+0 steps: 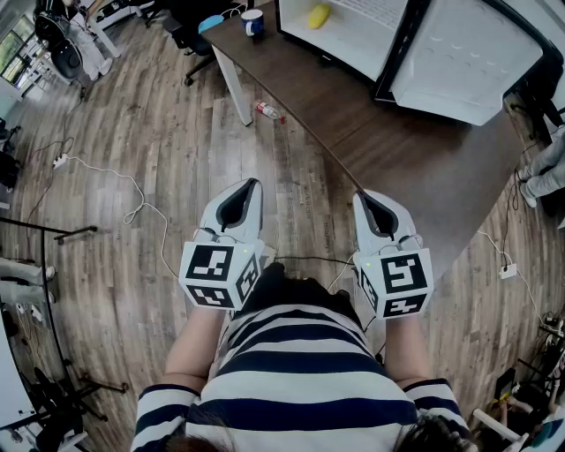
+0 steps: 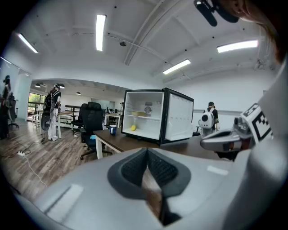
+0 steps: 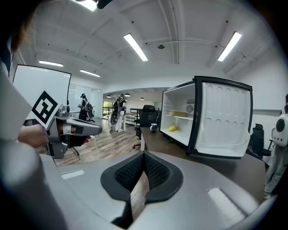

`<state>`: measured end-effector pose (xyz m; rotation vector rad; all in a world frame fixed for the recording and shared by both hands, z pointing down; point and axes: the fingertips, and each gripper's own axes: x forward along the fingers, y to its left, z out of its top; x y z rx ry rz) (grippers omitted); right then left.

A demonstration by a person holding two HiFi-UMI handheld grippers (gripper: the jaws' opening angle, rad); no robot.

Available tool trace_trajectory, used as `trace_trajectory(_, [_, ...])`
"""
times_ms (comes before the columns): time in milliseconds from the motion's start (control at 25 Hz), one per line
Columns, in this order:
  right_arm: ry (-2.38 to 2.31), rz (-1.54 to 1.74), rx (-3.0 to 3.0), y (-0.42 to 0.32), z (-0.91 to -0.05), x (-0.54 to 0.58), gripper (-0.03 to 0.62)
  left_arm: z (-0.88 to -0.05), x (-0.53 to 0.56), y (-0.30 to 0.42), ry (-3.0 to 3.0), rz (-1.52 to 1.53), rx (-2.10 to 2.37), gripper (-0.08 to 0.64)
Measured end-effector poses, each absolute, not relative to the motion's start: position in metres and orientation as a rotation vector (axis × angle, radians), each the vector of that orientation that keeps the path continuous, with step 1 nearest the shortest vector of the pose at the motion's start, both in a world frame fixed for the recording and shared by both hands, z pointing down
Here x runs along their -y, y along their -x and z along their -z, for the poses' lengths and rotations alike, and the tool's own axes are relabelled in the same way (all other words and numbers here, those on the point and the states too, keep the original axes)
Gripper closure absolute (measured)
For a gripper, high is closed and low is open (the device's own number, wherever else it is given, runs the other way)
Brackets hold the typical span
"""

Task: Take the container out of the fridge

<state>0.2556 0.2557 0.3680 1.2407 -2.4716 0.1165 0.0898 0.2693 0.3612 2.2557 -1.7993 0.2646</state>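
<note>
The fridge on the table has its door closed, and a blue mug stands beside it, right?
Not quite. The fridge has its door swung open, not closed, as the right gripper view shows. The blue mug does stand beside it on the table.

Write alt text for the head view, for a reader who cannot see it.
From above, a person in a striped shirt holds the left claw and right claw near the body, both shut and empty, pointing at a dark table. An open fridge with a yellow object inside stands on it.
</note>
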Motion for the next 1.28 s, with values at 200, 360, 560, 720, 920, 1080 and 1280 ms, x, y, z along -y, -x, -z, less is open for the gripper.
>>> trace_trajectory(200, [-1.221,-0.123,2.481,-0.255,-0.370,-0.260,0.600,-0.359,-0.276,-0.087,-2.251,-0.247,1.802,0.560])
trace_trajectory(360, [-1.214,-0.122,2.459,-0.249,-0.377,-0.256,0.600,-0.365,-0.271,-0.078,-2.239,-0.258,1.801,0.560])
trace_trajectory(560, [-1.220,-0.132,2.457,-0.242,-0.378,-0.243,0.600,-0.369,-0.255,-0.076,-2.260,-0.282,1.772,0.560])
trace_trajectory(720, [-1.230,-0.136,2.424,-0.230,-0.383,-0.228,0.600,-0.375,-0.241,-0.057,-2.235,-0.280,1.763,0.560])
trace_trajectory(920, [-1.222,-0.149,2.400,-0.210,-0.388,-0.204,0.600,-0.378,-0.215,-0.041,-2.235,-0.272,1.739,0.560])
trace_trajectory(1080, [-1.200,-0.139,2.395,-0.186,-0.385,-0.182,0.600,-0.376,-0.192,-0.016,-2.219,-0.263,1.751,0.560])
trace_trajectory(1280, [-1.171,-0.126,2.398,-0.165,-0.380,-0.153,0.599,-0.365,-0.161,0.004,-2.236,-0.251,1.762,0.560])
